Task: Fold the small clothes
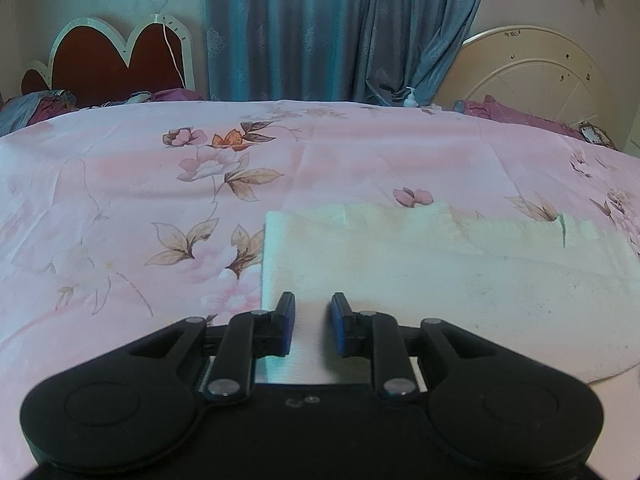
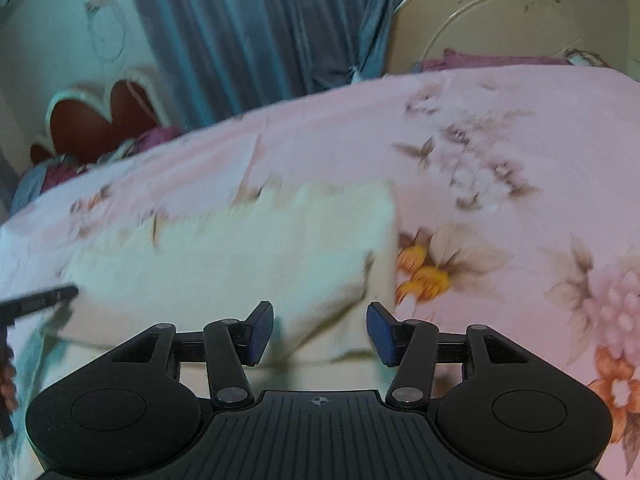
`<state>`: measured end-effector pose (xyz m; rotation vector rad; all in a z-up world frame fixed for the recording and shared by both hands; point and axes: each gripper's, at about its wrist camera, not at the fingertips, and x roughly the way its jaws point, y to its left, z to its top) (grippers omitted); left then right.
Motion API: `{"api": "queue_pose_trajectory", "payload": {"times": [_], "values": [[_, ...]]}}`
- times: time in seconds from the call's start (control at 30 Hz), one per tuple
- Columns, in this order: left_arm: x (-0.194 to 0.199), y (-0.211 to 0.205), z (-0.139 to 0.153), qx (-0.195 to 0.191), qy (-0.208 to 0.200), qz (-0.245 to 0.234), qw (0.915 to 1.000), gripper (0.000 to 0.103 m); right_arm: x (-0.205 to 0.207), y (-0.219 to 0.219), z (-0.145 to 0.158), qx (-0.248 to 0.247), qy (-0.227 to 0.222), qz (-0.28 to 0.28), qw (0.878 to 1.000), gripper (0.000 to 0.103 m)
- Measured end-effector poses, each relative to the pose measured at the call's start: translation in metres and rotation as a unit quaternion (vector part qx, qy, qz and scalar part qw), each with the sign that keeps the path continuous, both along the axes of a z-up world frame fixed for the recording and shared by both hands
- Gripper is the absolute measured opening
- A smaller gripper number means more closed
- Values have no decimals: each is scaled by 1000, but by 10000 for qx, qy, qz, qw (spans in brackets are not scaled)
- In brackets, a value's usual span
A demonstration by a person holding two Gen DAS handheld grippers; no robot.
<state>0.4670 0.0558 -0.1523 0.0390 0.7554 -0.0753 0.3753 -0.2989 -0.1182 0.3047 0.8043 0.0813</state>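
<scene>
The left hand-held gripper (image 1: 312, 322) hangs low over the near left corner of a pale cream folded cloth (image 1: 440, 276). Its two blue pads (image 1: 287, 320) stand a narrow gap apart, with white fabric showing between them; whether the pads press on that fabric or only frame it cannot be told from this view. The cloth's left edge runs just beside the left pad, and the cloth spreads away to the right and toward the far side as a flat, roughly rectangular piece with a folded band along its far edge and a short green mark near its far right corner.

The right hand-held gripper (image 2: 320, 330) has its jaws clearly apart, nothing pressed between them. In the blurred right wrist view it sits above the near right corner of the same folded cloth (image 2: 232, 256), whose right edge falls between the two blue pads (image 2: 380, 334). At the far left of that view a dark finger of the left hand-held gripper (image 2: 40, 300) reaches the cloth's left end.

The cloth lies on a bed covered by a pink floral bedsheet (image 1: 160, 200) printed with brown leaves and pale blossoms. Beyond the bed stand a red headboard (image 1: 116, 64) with a white scalloped frame, blue curtains (image 1: 320, 28), a small pump bottle (image 1: 410, 98), a cream arched headboard (image 1: 532, 68), and crumpled purple fabric (image 1: 520, 114).
</scene>
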Motion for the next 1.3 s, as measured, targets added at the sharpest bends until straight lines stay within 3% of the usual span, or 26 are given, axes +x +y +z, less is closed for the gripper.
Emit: {"api": "queue_pose_trajectory", "payload": {"times": [0.13, 0.23, 0.4, 0.47, 0.57, 0.67, 0.83, 1.07, 1.3], "values": [[0, -2, 0, 75, -13, -15, 10000, 21, 4, 8, -2, 143, 3, 12, 9999, 52], [0, -4, 0, 119, -20, -30, 9999, 21, 7, 18, 9, -91, -210, 111, 9997, 41], [-1, -4, 0, 119, -20, -35, 9999, 21, 6, 14, 25, 81, -551, 69, 9984, 41], [-1, -4, 0, 122, -25, -35, 9999, 21, 5, 14, 21, 101, -330, 74, 9994, 41], [0, -5, 0, 129, -25, -39, 9999, 21, 3, 7, -3, 618, 242, 1, 9978, 41], [0, -5, 0, 145, -31, -48, 9999, 21, -3, 9, -10, 767, 368, 39, 9964, 41], [-1, -7, 0, 197, -44, -68, 9998, 21, 7, 16, -2, 750, 81, 139, 9971, 41], [-1, -7, 1, 192, -38, -76, 9998, 21, -1, 9, 18, 338, -683, -390, 9963, 41], [-1, -7, -1, 200, -49, -88, 9998, 21, -2, -4, 4, 201, -215, -447, 9986, 41]]}}
